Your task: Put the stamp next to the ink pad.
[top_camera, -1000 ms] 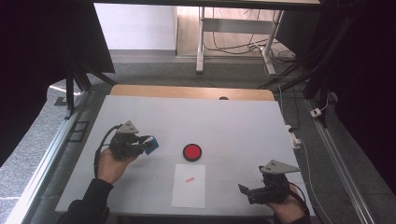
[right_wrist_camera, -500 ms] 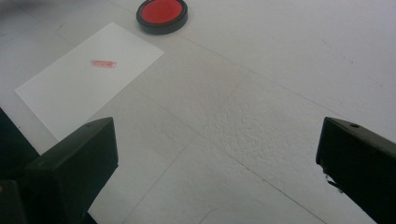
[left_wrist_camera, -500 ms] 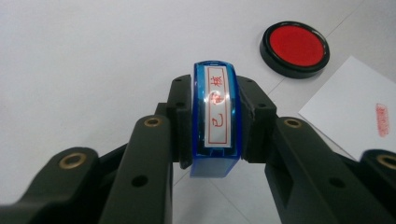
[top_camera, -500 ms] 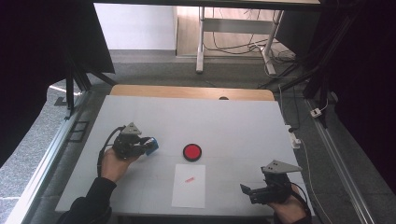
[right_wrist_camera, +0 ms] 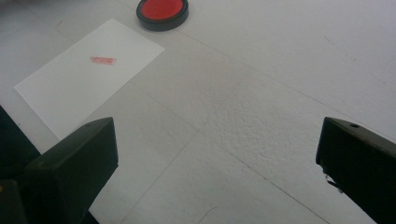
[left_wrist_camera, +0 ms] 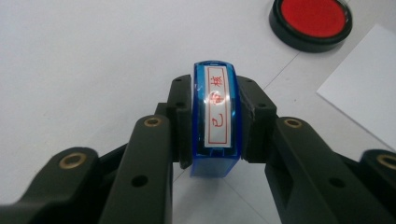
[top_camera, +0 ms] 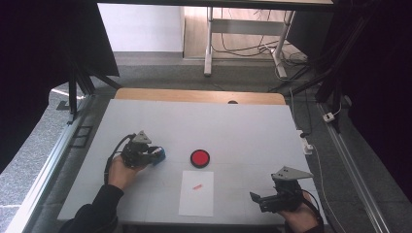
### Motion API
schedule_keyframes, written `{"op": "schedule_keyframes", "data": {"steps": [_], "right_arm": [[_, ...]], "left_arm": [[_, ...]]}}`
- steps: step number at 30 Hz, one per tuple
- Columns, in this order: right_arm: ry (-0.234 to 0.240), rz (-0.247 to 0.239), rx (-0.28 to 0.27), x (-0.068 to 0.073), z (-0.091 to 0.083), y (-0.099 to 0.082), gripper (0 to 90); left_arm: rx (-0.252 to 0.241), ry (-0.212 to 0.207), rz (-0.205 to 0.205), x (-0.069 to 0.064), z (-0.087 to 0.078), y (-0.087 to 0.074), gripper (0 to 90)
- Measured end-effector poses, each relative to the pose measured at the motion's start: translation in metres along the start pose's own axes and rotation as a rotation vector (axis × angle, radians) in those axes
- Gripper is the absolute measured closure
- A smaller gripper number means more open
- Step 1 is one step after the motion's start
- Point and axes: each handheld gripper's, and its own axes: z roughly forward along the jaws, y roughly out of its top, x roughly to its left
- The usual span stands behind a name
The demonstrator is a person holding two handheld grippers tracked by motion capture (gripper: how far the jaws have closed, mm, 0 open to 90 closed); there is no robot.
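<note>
Left gripper (top_camera: 154,156): we clamp the blue stamp (left_wrist_camera: 215,122), lying low, pointing at the ink pad (top_camera: 199,158).
Stamp: just left of pad.
Right gripper (right_wrist_camera: 219,177): ours gapes empty, well right of pad, below.

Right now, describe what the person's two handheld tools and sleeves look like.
Both tools are black. The left tool carries a grey three-cornered plate on top, and a black cable loops from its rear past the hand. The right tool has the same grey plate, with a cable curling behind the wrist. In the gripper views the jaws are blocky matte black, the left ones with brass-coloured pivot pins. The left forearm wears a dark sleeve.
</note>
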Motion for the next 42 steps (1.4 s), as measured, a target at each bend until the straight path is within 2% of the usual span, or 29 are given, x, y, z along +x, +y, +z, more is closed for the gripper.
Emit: {"op": "schedule_keyframes", "data": {"steps": [8, 13, 18, 23, 27, 34, 39, 42], "right_arm": [[0.003, -0.004, 0.004, 0.0, 0.0, 0.0, 0.0], [0.005, -0.008, 0.006, 0.0, 0.001, 0.0, 0.0], [0.007, -0.004, 0.006, 0.0, 0.001, 0.0, 0.0], [0.009, -0.013, 0.012, 0.0, 0.001, 0.0, 0.0], [0.01, -0.014, 0.013, 0.001, 0.001, 0.0, 0.0], [0.01, -0.013, 0.012, 0.001, 0.001, 0.0, 0.0], [0.009, -0.015, 0.013, 0.001, 0.001, 0.0, 0.0], [0.007, -0.015, 0.014, 0.001, 0.001, 0.001, 0.0]], "left_arm": [[0.015, -0.016, -0.031, 0.003, 0.002, -0.002, 68.9], [0.013, -0.018, -0.05, 0.004, 0.001, -0.002, 64.8], [-0.001, -0.027, -0.073, 0.005, -0.002, -0.001, 58.0], [-0.024, -0.053, -0.117, 0.005, -0.006, 0.002, 46.4], [-0.039, -0.059, -0.126, 0.004, -0.01, 0.003, 38.3], [-0.052, -0.083, -0.118, 0.001, -0.016, 0.006, 25.2], [-0.065, -0.101, -0.113, -0.001, -0.022, 0.007, 19.6], [-0.087, -0.126, -0.118, -0.004, -0.027, 0.009, 17.4]]}}
